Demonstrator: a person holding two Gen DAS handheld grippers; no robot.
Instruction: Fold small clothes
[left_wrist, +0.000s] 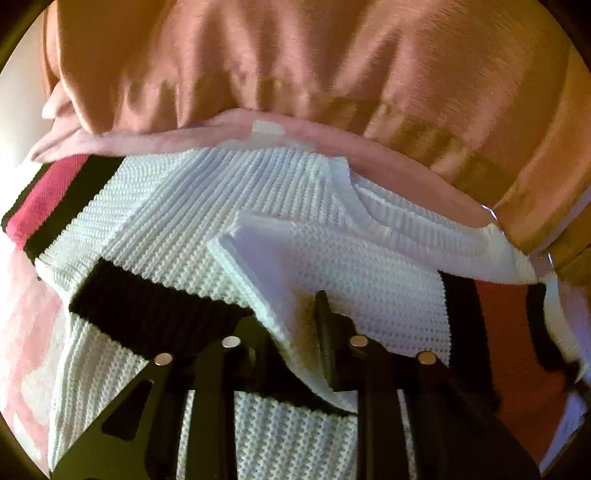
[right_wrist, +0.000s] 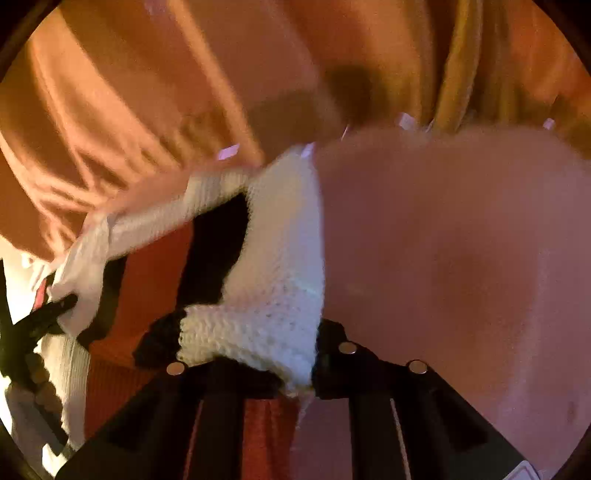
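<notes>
A white knit sweater (left_wrist: 184, 206) with black and red bands lies spread on a pink surface (left_wrist: 26, 325). My left gripper (left_wrist: 295, 332) is shut on a raised fold of its white knit, beside a black cuff (left_wrist: 147, 306); one finger (left_wrist: 325, 332) shows, the other is under the cloth. In the right wrist view my right gripper (right_wrist: 295, 373) is shut on a white end of the sweater (right_wrist: 273, 288) with a black edge, lifted off the surface. My left gripper (right_wrist: 62, 306) appears there at the left edge, pinching white cloth.
A person in an orange top (left_wrist: 295, 55) stands close behind the sweater and fills the back of both views (right_wrist: 147, 92). The pink surface (right_wrist: 461, 258) spreads out to the right of the sweater. The right wrist view is blurred.
</notes>
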